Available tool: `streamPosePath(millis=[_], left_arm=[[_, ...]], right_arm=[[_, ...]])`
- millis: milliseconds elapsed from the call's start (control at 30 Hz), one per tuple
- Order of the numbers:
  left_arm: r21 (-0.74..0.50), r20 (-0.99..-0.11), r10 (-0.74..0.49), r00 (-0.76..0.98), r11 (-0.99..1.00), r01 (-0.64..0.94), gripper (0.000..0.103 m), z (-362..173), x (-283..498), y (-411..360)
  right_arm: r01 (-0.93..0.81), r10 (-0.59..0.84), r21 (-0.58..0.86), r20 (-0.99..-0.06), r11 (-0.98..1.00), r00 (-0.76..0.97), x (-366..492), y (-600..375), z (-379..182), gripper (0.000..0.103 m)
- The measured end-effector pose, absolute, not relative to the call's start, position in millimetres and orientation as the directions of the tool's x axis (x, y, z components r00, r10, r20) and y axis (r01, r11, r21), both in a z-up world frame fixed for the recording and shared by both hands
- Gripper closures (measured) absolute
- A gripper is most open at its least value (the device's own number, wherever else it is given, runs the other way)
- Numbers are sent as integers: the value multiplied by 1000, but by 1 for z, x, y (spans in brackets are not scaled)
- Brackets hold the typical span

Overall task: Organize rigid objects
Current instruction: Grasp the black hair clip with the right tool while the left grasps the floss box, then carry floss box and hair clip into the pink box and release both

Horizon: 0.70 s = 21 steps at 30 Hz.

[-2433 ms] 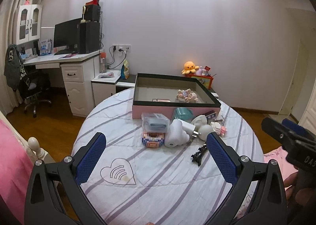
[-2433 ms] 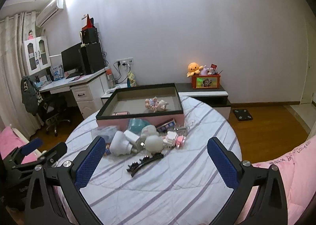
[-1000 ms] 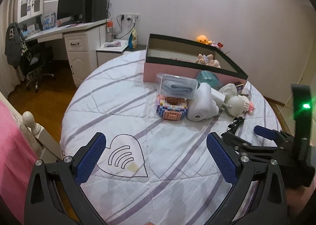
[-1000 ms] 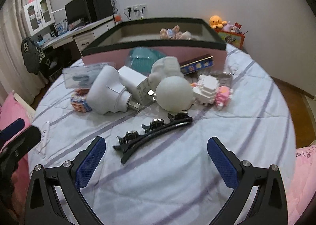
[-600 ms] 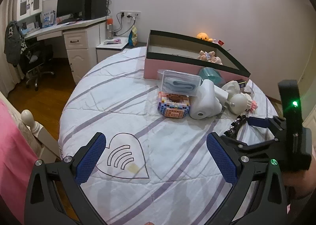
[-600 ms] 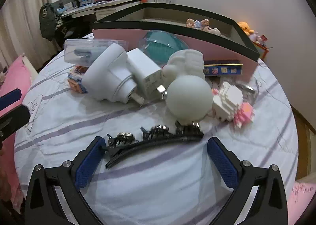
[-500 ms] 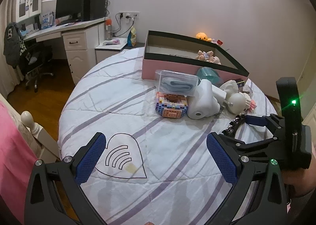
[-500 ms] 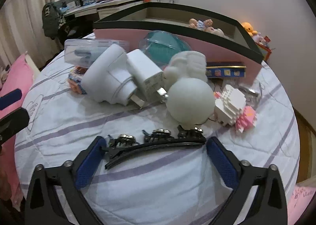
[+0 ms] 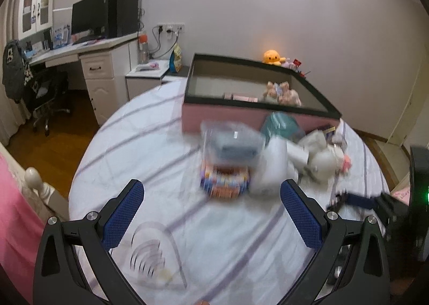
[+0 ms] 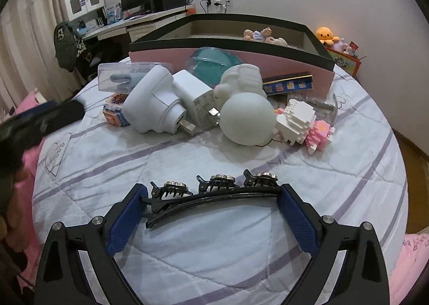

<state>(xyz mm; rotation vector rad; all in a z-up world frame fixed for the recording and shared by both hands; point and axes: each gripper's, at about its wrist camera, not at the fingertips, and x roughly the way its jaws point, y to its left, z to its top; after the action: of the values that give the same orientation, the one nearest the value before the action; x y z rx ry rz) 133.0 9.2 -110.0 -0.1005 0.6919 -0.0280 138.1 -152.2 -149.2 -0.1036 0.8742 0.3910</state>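
A long black hair clip (image 10: 214, 196) with three small claw clips on top lies crosswise on the striped bedspread. My right gripper (image 10: 213, 191) is set around it lengthwise, its blue pads (image 10: 126, 224) meeting both ends of the clip. My left gripper (image 9: 211, 184) is open and empty, hovering over the bedspread short of the pile; its view is motion-blurred. In that pile are a white plug adapter (image 10: 152, 101), a white charger (image 10: 195, 96), a white round figurine (image 10: 246, 117), a white and pink block toy (image 10: 303, 120), a colourful block cube (image 9: 224, 181) and a clear case (image 9: 230, 141).
A pink box with a black rim (image 10: 268, 63) stands behind the pile, with small dolls (image 9: 281, 92) inside. A teal dome (image 10: 211, 63) and a blue-gold packet (image 10: 288, 86) lean on its front wall. The round bed drops to a wooden floor (image 9: 53, 128); a desk (image 9: 102, 63) stands far left.
My right gripper has come down onto the hair clip, which now spans the gap between its pads. My left gripper has shifted sideways, and its picture is now blurred.
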Motion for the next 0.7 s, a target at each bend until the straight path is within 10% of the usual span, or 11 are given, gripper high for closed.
streamPosePath(millis=[333,467,700], left_arm=[[18,-652,32,758,999,-27,2,-121,196,-6],[-57,-703,-46,710,998,8,41,-135,215,4],[-94,-658,-97,747,995,46,42,-127,186,8]], right_arm=[[-368,310,99,-756,925,576,146,-154,-149,6],[-360,312,107,-755,927,577,148,-155,-149,6],[-344,316,122,-741,931,592,145,-158,-141,6]])
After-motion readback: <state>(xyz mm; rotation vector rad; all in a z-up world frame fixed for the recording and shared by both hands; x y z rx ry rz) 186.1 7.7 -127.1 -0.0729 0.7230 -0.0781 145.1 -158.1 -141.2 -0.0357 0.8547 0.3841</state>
